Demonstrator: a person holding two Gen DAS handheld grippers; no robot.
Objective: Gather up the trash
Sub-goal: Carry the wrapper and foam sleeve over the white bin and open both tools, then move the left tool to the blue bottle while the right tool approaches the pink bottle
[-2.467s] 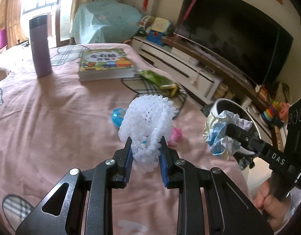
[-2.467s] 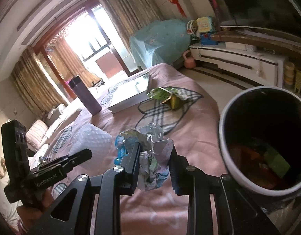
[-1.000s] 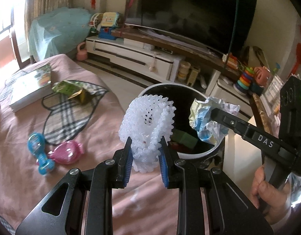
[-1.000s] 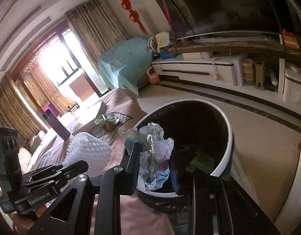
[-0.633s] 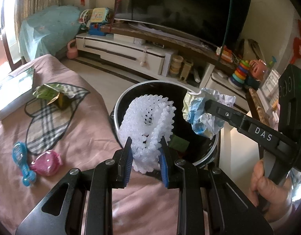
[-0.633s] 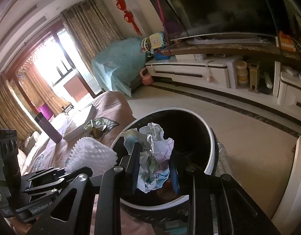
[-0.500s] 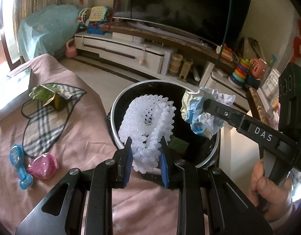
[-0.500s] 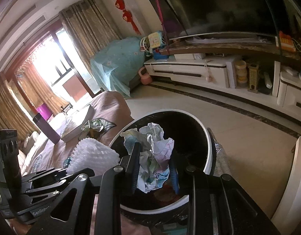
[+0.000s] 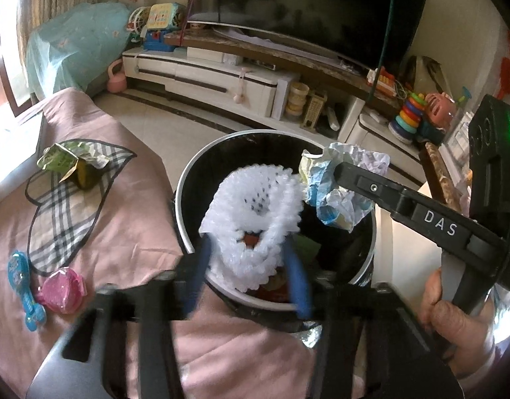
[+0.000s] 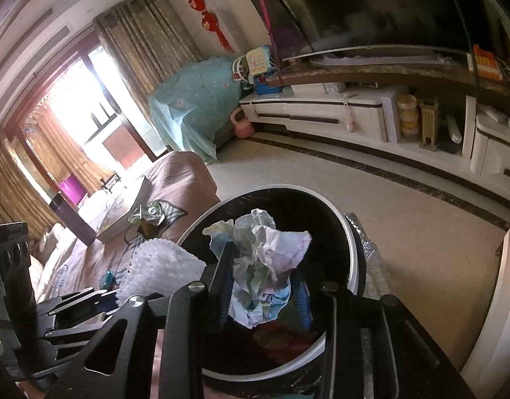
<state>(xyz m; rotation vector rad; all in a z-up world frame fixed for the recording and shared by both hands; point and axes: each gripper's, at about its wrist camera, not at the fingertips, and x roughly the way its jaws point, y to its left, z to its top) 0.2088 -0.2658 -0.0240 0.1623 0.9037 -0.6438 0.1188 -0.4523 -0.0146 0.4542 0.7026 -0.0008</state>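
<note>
Hanging over the trash bin (image 9: 185, 196), white foam net (image 9: 255, 219) sits mid-frame in the left wrist view, between the left gripper (image 9: 251, 276) fingers; jaws look spread wide with gaps to both blue pads (image 9: 296, 279) (motion blur, so contact at the net's lower edge is unclear). Crumpled paper (image 10: 261, 266) is centre frame in the right wrist view, above the bin's dark opening. Right gripper (image 10: 263, 296) jaws look parted: left pad close against the paper, right pad showing a gap (cannot tell for sure whether it pinches the wad). In the left view the paper sits upper right of the net, touching or nearly touching it. Bin has a white rim (image 10: 354, 266), black inside, some coloured trash at the bottom. Pink bedspread (image 9: 128, 199) fills the left of the left view, with a green wrapper (image 9: 65, 163) upper left, and a pink toy (image 9: 63, 289) and blue toy (image 9: 20, 286) lower left. TV (image 9: 321, 10) and white cabinet (image 9: 208, 76) run across the top.
</note>
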